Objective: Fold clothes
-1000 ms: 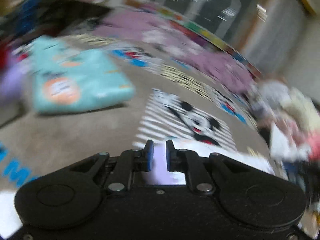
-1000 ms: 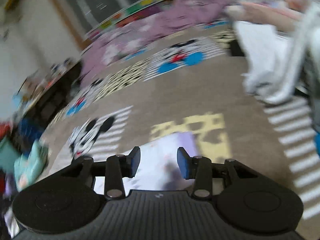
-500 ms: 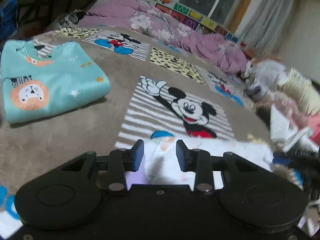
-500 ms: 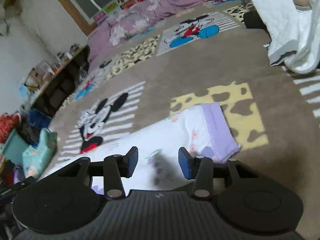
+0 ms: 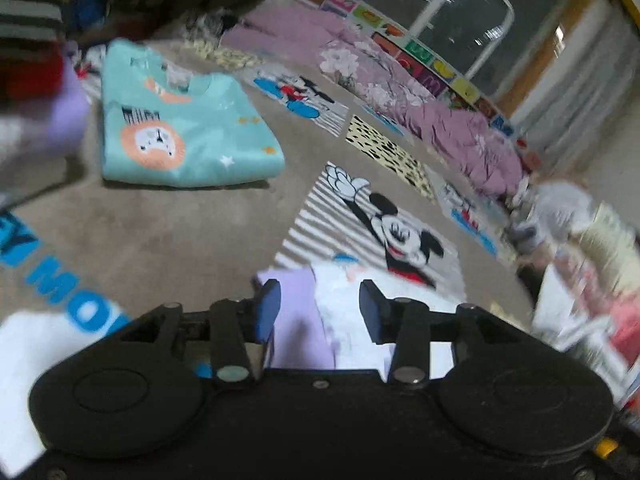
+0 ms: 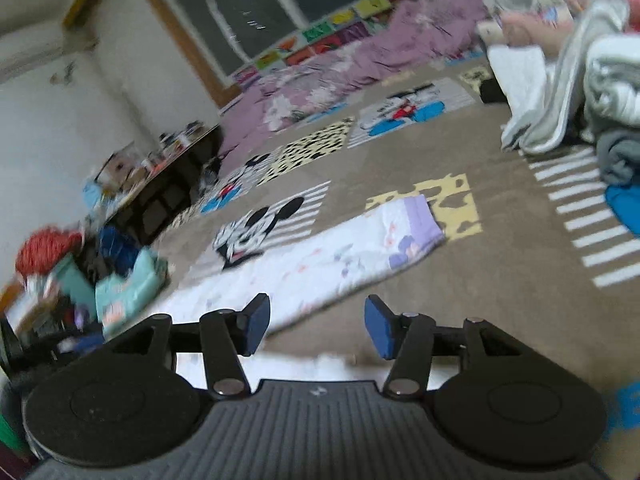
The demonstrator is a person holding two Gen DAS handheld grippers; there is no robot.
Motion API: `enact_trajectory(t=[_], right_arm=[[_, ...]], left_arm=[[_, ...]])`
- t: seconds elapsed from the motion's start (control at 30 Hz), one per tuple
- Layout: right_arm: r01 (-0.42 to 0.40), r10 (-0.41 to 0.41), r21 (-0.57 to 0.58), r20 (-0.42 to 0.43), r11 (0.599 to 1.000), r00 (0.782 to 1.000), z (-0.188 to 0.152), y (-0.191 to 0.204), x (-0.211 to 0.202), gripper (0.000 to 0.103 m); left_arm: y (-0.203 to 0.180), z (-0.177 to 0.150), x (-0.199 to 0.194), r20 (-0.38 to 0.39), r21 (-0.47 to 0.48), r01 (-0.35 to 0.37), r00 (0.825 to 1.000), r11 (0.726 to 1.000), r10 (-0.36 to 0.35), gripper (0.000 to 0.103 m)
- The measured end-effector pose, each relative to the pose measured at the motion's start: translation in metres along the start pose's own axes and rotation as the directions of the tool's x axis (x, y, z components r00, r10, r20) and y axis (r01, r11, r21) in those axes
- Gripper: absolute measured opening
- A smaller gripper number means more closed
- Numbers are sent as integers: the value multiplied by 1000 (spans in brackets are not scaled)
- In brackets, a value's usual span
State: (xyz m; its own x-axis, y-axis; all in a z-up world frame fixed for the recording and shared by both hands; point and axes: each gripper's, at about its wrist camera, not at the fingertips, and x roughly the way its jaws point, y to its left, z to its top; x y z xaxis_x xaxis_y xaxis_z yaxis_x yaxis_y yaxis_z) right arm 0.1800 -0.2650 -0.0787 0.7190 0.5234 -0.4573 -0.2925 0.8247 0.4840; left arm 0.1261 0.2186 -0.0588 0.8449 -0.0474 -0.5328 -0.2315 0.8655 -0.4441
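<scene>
Garment (image 6: pixel 320 260), white with lilac cuffs, is laid as a long strip across the carpet (image 6: pixel 500 280) middle. Left gripper (image 5: pixel 316 312) and right gripper (image 6: pixel 316 326) are held open, empty. Opposite ends should be pinched squarely, edges aligned before folding.

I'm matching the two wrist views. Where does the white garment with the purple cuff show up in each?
Left wrist: garment low centre, between the open left claw's fingers.
Right wrist: garment stretched across the middle, beyond the open right claw.
Shared landmark: Mickey face on the rug, beside the garment.
</scene>
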Motion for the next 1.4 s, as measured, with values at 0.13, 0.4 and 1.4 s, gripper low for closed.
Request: enact_trajectory(t=[0.13, 0.4, 1.4], right_arm=[[40, -38, -194, 16, 980, 999, -28, 23, -25, 54], [133, -188, -353, -126, 926, 974, -78, 25, 1, 54], [180, -334, -929, 66, 322, 940, -143, 38, -37, 50]], left_arm=[[-41, -36, -8, 19, 170, -56, 998, 984, 53, 41], [-74, -100, 16, -62, 437, -207, 964, 875, 258, 50], [-99, -192, -35, 162, 961, -223, 932, 161, 324, 63]])
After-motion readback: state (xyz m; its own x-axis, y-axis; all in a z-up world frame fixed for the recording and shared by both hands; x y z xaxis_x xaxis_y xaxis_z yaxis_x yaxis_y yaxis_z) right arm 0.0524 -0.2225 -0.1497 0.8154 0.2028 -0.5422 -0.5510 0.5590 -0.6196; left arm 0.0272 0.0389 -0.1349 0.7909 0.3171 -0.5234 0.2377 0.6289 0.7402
